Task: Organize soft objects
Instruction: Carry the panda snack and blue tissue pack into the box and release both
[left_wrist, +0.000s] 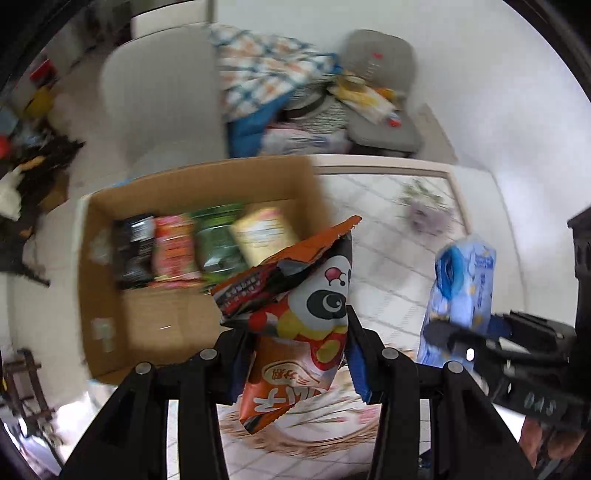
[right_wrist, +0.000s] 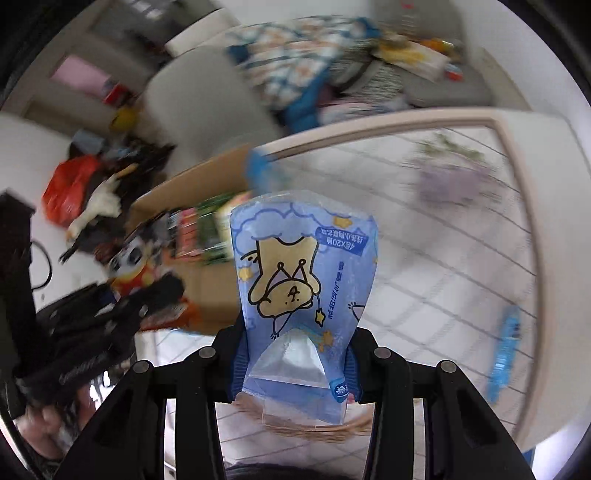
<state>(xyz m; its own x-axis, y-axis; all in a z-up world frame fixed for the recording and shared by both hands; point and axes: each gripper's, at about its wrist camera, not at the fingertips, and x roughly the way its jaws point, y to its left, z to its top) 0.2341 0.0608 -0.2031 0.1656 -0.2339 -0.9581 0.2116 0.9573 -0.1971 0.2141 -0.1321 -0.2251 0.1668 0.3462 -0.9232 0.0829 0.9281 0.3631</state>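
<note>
My left gripper (left_wrist: 299, 354) is shut on an orange snack bag with a panda face (left_wrist: 295, 325) and holds it above the table, just right of an open cardboard box (left_wrist: 147, 314). The box holds several packets (left_wrist: 199, 243) in a row at its far side. My right gripper (right_wrist: 295, 365) is shut on a light blue tissue pack with a cartoon bear (right_wrist: 303, 280), held upright over the table. The tissue pack (left_wrist: 461, 291) and right gripper (left_wrist: 480, 343) show at the right of the left wrist view. The left gripper with the snack bag (right_wrist: 129, 266) shows at the left of the right wrist view.
The table has a white grid-pattern cloth (right_wrist: 461, 280) and a pale raised rim (right_wrist: 369, 125). A blue packet (right_wrist: 506, 350) lies on the cloth at the right. Beyond the table stand a pale chair (left_wrist: 159, 96), a pile of checked fabric (left_wrist: 258, 70) and a grey seat (left_wrist: 380, 92) with clutter.
</note>
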